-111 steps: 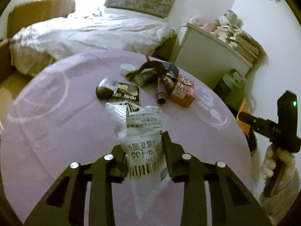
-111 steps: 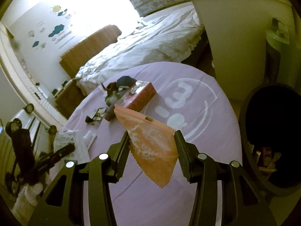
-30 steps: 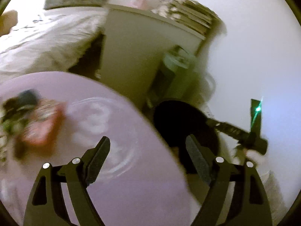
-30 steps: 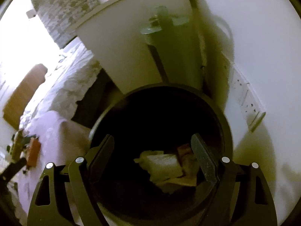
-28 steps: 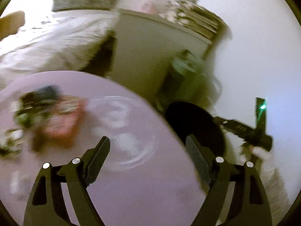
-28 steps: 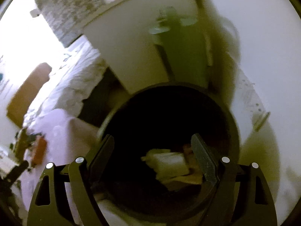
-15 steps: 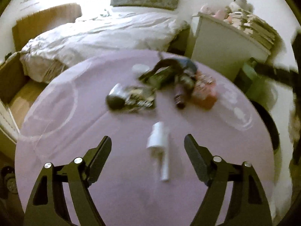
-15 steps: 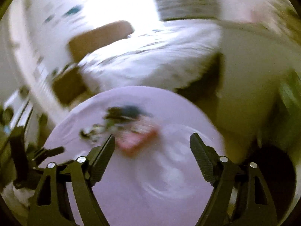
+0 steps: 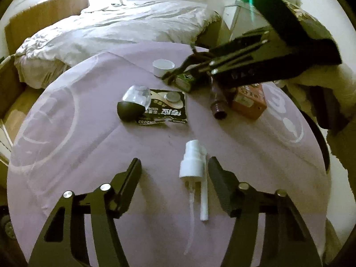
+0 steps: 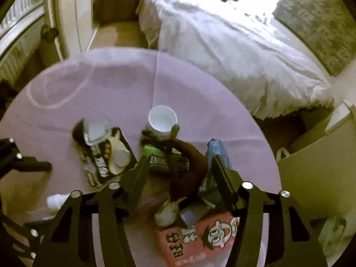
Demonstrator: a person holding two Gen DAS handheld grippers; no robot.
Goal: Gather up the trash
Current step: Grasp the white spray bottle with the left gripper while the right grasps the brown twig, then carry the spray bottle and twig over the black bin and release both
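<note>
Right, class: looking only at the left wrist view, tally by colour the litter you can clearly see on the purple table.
White: 2 (cap, spray pump)
Black: 2 (wrapper, dome-topped ball)
Green: 1 (packet)
Red: 1 (box)
Brown: 1 (bottle)
Total: 7

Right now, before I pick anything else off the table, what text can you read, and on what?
"2032": black packet, near edge, upside down.
Same packet, big white Korean characters: upside down, not surely readable.
Red box: Korean lettering, upside down, blurred.
Green packet: letters too blurred.
</note>
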